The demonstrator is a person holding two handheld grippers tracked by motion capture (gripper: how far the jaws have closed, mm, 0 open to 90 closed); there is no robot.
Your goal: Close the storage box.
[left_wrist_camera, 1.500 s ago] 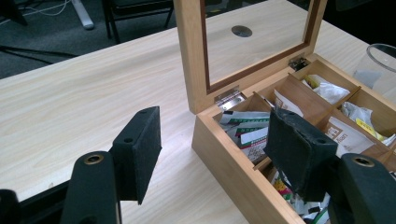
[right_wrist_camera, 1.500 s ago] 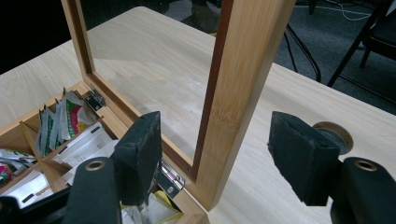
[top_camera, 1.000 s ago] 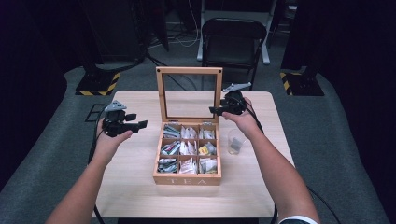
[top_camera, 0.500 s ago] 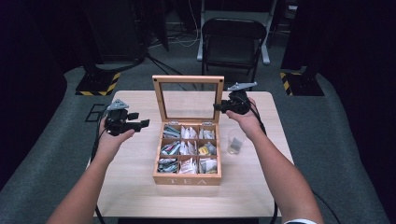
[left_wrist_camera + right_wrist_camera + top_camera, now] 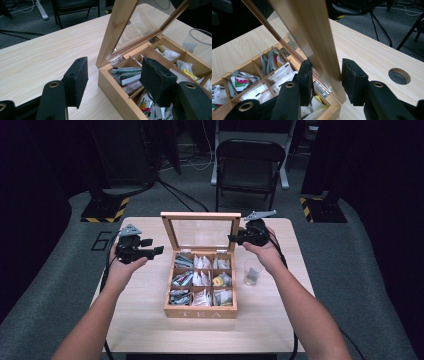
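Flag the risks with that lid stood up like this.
1. The glass-paned wooden lid stands between the right gripper fingers, but a gap shows at one pad; it could drop shut if the hinges are loose.
2. The clear glass cup sits just under that forearm and could get knocked over.
3. The left gripper hovers open near the wooden tea box, which nothing holds steady.

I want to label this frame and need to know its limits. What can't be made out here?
- Tea bag labels: too small in the high view; overlapping packets in the left claw view.
- Right claw grip: its pads straddle the lid edge, but pressing contact is unclear.
- Glass contents: too small in the high view; cut off by the edge in the left claw view.
- Lid top: cut off in both claw views.
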